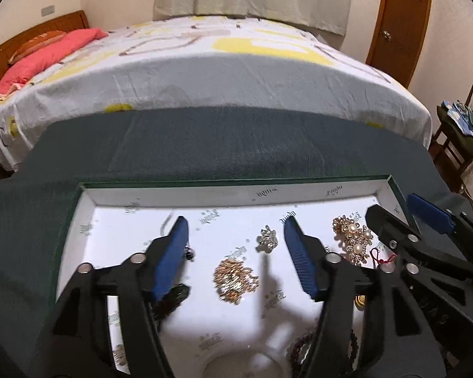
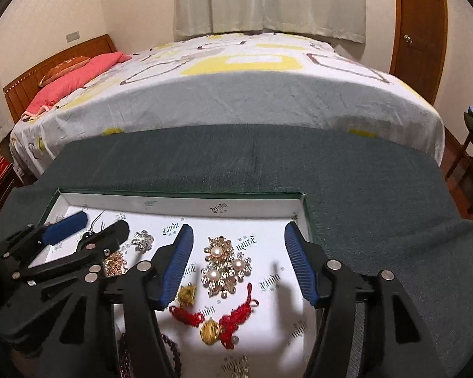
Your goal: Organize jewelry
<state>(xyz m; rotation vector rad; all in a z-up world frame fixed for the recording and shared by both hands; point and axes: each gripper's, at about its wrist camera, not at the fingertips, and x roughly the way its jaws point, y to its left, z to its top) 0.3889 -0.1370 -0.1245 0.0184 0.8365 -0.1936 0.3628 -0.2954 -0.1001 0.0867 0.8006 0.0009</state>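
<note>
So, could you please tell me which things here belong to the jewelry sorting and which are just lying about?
Part of the job:
- box tray
- pearl brooch
- silver flower brooch
- gold sequin cluster
- red-knot gold charms
- dark bead bracelet
- left gripper and right gripper, both open

Just lying about:
- bed
- pink pillow
- chair
- door

dark green felt-covered table (image 2: 347,173), only thing sitting on it is the shallow jewelry tray (image 2: 186,196) over around 8 o'clock
</note>
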